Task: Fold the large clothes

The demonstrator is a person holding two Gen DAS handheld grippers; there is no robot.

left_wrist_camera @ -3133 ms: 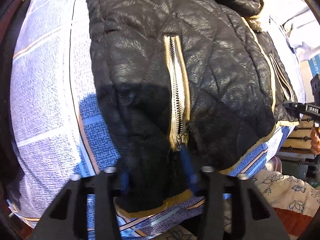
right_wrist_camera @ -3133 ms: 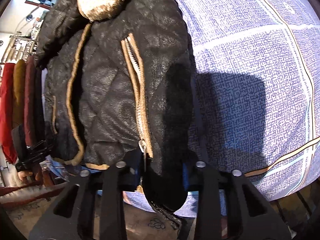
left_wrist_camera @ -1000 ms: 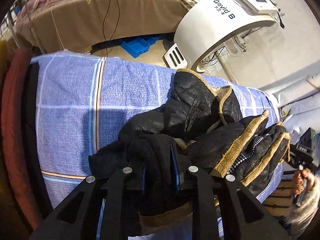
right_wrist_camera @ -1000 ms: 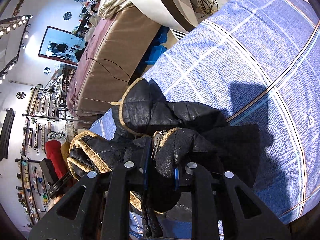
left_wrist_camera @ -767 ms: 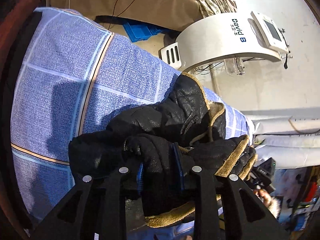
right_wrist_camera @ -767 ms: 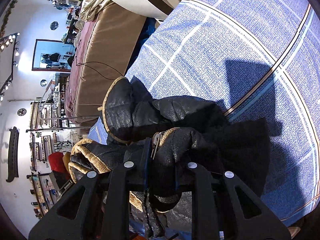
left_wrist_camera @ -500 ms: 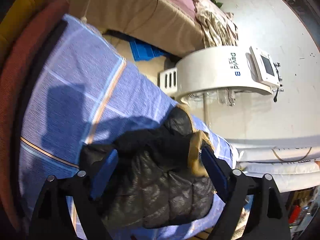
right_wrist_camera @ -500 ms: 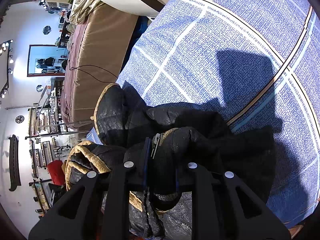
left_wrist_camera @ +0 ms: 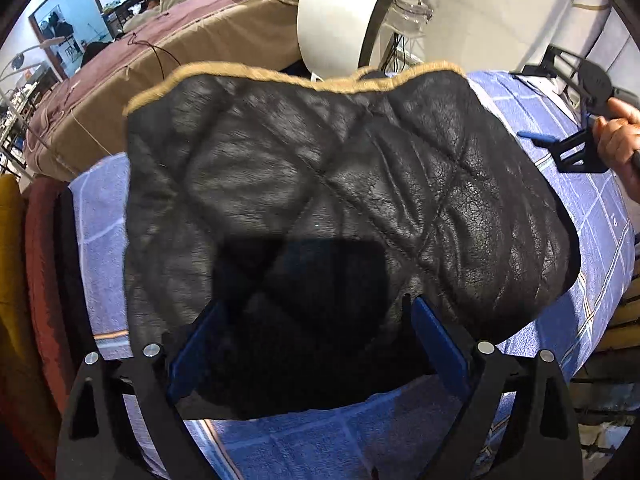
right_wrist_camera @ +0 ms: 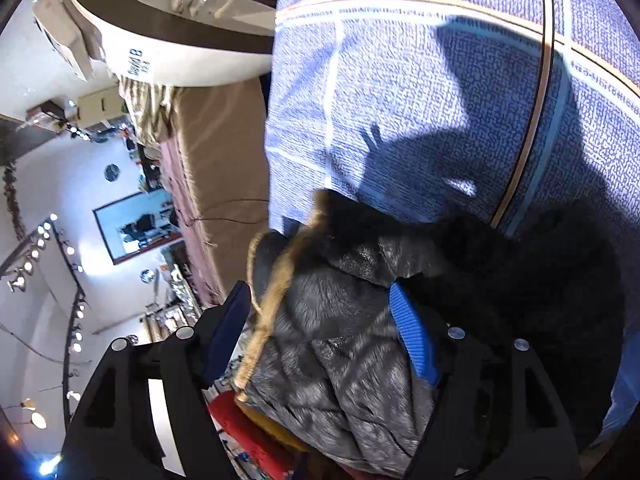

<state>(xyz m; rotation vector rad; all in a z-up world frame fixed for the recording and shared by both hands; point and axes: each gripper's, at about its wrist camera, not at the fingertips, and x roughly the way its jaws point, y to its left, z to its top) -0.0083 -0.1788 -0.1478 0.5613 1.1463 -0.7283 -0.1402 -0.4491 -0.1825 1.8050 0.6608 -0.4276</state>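
**A:** Where does the jacket (left_wrist_camera: 320, 184) lie?

**B:** Folded in a thick black bundle on the blue checked cloth (left_wrist_camera: 592, 216), tan trim (left_wrist_camera: 248, 70) along its far edge, towards the white machine (left_wrist_camera: 340, 4).

**A:** How will it handle?

**B:** I'd judge it heavy and soft – quilted, leather-like, bulky where layers stack. It should slump rather than hold a crease, and the skin looks a bit slick. Best taken at the trimmed hem or a corner of the jacket, pinching all layers together.

**A:** And the tongs?

**B:** The left tongs (left_wrist_camera: 316, 324) stand spread wide over the jacket's near edge and are opening further – the pads straddle the fabric without pressing it. The right tongs (right_wrist_camera: 320, 304) are opening too, at the jacket's trimmed corner; fabric sits between them, but the grip looks released.
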